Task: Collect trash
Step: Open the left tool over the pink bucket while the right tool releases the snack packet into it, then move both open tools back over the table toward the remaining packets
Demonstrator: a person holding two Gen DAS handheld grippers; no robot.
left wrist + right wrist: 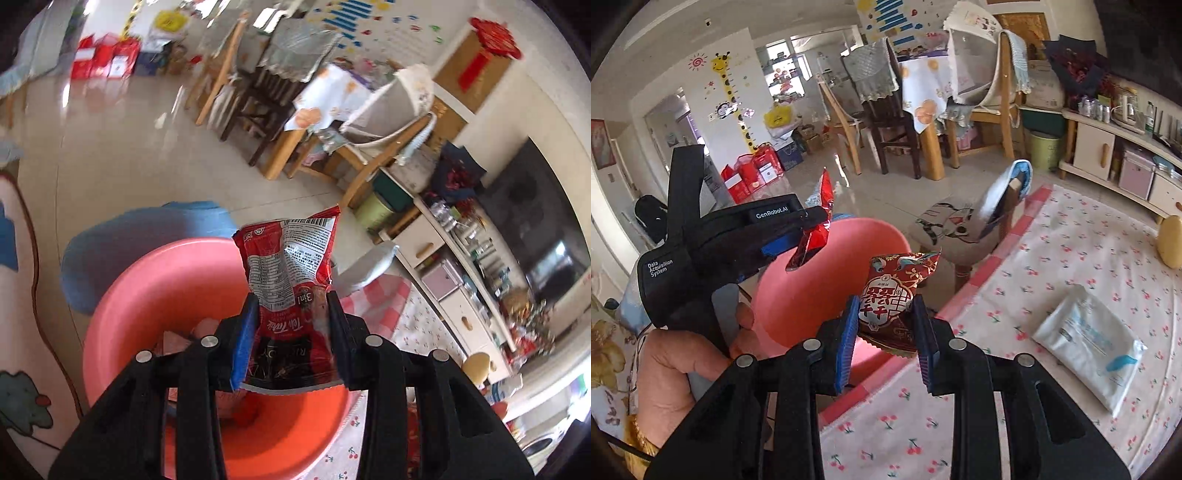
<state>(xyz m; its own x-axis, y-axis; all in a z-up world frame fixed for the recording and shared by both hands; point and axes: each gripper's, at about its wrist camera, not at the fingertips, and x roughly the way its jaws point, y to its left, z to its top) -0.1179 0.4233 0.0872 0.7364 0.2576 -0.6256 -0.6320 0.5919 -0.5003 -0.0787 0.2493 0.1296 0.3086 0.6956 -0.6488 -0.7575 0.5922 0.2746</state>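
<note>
while a crinkled red foil coffee-mix sachet is pinched between the blue pads of the left gripper above a round pink plastic basin, a dark red printed snack wrapper is clamped by the right gripper over the basin's near rim, beside a cherry-print tablecloth on which a white tissue pack is laid.

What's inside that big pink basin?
In the pink basin, some pale pinkish scraps and a red lump show near the bottom. The left gripper and its red packet cover much of the inside.
</note>
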